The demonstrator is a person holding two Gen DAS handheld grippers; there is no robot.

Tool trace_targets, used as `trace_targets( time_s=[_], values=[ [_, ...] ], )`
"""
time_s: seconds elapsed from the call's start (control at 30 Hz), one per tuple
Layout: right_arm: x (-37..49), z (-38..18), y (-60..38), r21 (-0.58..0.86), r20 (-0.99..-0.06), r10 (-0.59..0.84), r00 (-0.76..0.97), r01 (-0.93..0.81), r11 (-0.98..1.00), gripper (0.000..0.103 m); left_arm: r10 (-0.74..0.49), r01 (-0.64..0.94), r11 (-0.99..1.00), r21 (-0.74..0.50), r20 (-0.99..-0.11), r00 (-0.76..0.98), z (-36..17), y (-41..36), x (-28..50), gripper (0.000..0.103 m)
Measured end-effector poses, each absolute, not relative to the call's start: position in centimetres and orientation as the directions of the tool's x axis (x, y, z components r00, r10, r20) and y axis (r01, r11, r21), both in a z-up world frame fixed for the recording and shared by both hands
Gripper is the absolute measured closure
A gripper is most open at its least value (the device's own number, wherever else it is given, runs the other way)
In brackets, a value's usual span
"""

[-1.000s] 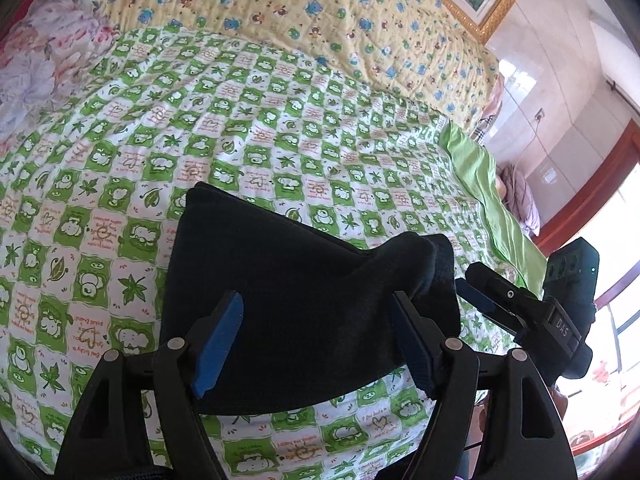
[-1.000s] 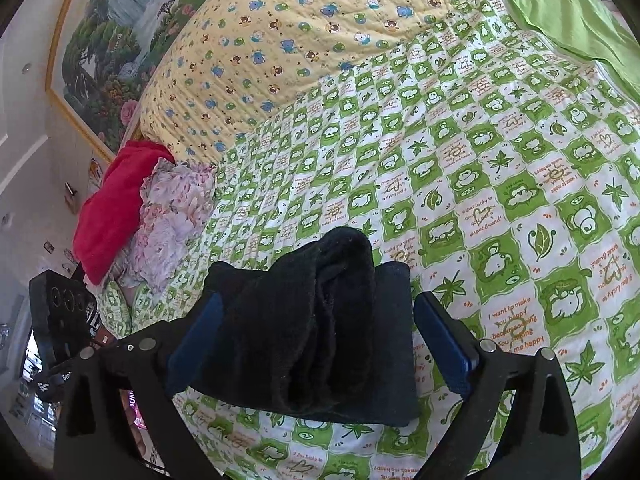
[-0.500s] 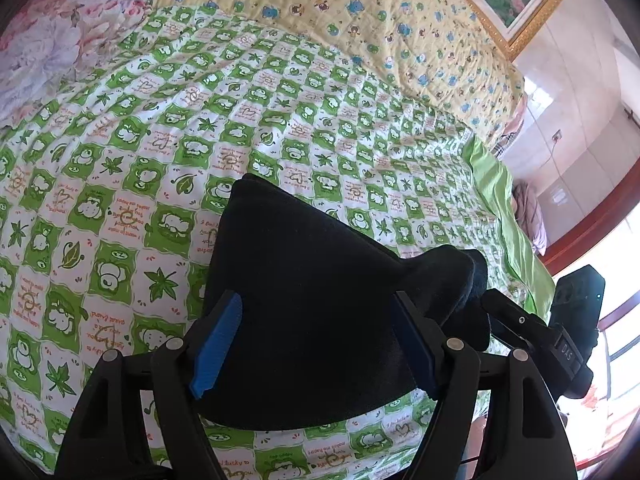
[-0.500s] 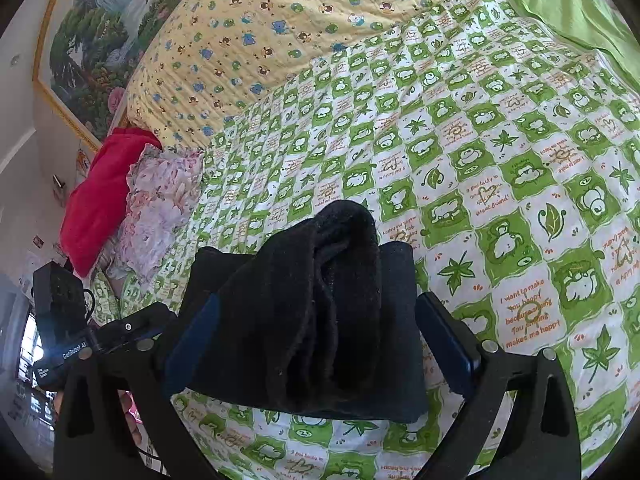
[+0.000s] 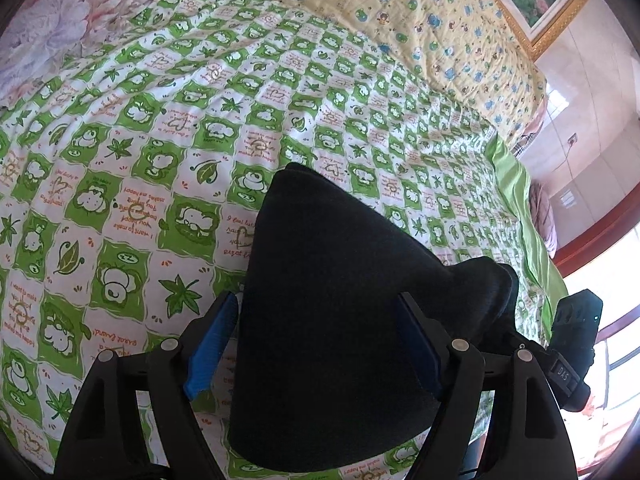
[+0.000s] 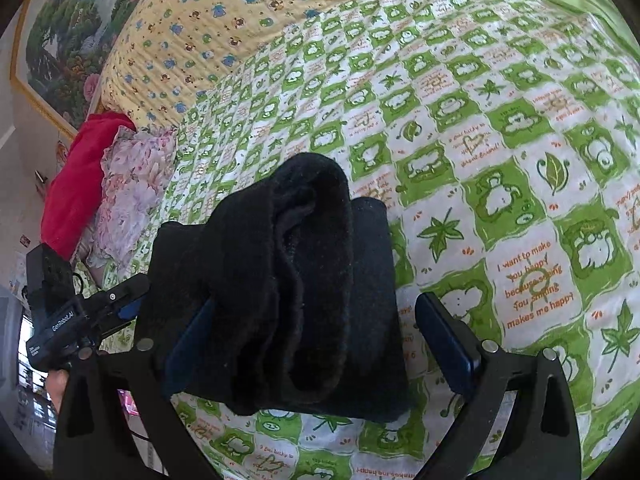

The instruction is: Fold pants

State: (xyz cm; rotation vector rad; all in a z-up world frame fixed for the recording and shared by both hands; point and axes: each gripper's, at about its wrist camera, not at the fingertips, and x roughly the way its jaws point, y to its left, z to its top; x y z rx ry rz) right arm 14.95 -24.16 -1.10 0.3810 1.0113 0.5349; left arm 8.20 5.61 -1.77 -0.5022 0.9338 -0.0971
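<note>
The black pants (image 5: 328, 320), already folded into a compact stack, are shown low in the centre of both wrist views, lying on the green-and-white checked bedspread (image 5: 180, 128). In the left wrist view the stack presents a flat, smooth top face tapering to a corner at mid-frame; in the right wrist view the pants (image 6: 296, 280) present their rolled, layered edge, which bulges upward at the centre.

The left gripper (image 5: 320, 344) is shown with its jaws opening; the stack lies between the blue pads (image 5: 212, 340), a strip of bedspread is visible between the left-hand pad and the cloth, and no pinch is seen. The right gripper (image 6: 320, 340) stands wide, a clear gap being visible at its right-hand pad, while its left-hand pad is partly hidden by cloth; no grip is judged there.

The step in hand is judged to be the release and settling of the finished fold. It is best done if both pairs of fingers are fully cleared of the cloth before being drawn back, so that no layer is dragged. The raised rolled edge may be pressed flat, since it could spring open.

A yellow printed quilt (image 6: 224, 20) occupies the top of both frames; floral cloth (image 6: 128, 192) and a red cloth (image 6: 76, 176) lie at centre left in the right wrist view.
</note>
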Motion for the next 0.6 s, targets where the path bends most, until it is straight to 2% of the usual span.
trace_targets(
  time_s=[0.2,0.37,0.5,0.57,0.6],
  values=[
    [14.5,-1.6,-25.6,0.555,-0.672,0.608,0.423,-0.256,0.791,0.021,-0.317,-0.157,0.860,-0.486,-0.749,0.582,-4.3,6.2,8.8,0.022],
    [14.1,-1.8,-25.9,0.568,-0.657,0.634,0.408,-0.285,0.772,0.027,-0.352,-0.149,0.838,-0.525,-0.728,0.588,-5.1,6.8,9.4,0.025],
    [14.3,-2.0,-25.5,0.586,-0.649,0.652,0.391,-0.290,0.757,0.031,-0.362,-0.141,0.833,-0.535,-0.720,0.592,-5.2,7.1,9.3,0.033],
    [14.3,-2.1,-25.3,0.582,-0.653,0.653,0.385,-0.298,0.757,0.032,-0.371,-0.135,0.829,-0.543,-0.713,0.595,-5.3,7.2,9.1,0.039],
    [14.4,-2.1,-25.2,0.583,-0.653,0.655,0.380,-0.301,0.755,0.033,-0.380,-0.127,0.825,-0.550,-0.707,0.596,-5.3,7.1,9.1,0.046]
  ],
)
